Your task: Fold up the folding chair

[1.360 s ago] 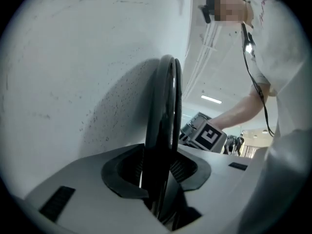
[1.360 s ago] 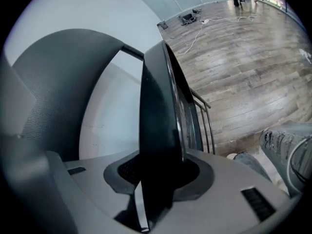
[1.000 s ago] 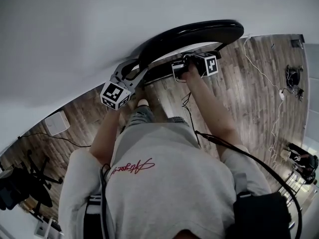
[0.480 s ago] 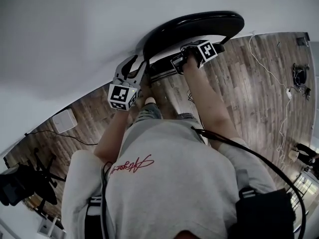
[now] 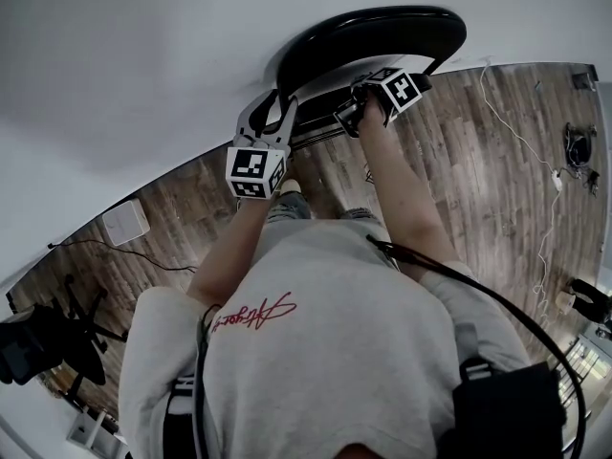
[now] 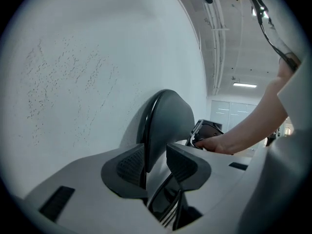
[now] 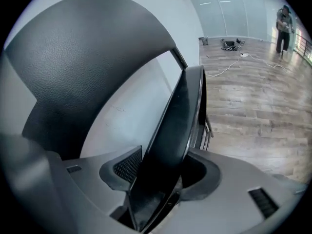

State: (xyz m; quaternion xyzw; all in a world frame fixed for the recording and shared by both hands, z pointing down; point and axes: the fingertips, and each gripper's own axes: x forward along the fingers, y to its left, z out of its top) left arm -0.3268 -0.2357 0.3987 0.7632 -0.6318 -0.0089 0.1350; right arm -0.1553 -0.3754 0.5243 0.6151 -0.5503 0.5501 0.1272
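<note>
The black folding chair (image 5: 382,36) stands against the white wall at the top of the head view. My left gripper (image 5: 271,103) reaches to its left edge. In the left gripper view the gripper (image 6: 157,162) is shut on a thin curved black chair panel (image 6: 168,116), which fills the gap between the pads. My right gripper (image 5: 352,111) is at the chair's lower right side. Its jaws (image 7: 161,167) are opening, with the black seat edge (image 7: 180,116) standing between them and a dark gap on the right side. The padded backrest (image 7: 83,48) rises behind.
The white wall (image 5: 143,55) is right behind the chair. White cables (image 5: 521,132) trail over the wooden floor at the right. A white box (image 5: 126,223) and a black office chair base (image 5: 48,342) lie at the left. A person (image 7: 282,23) stands far off.
Both grippers have risen along the chair toward the wall. The left gripper has tilted up. The chair's open ring shape now shows as a flat dark oval.
</note>
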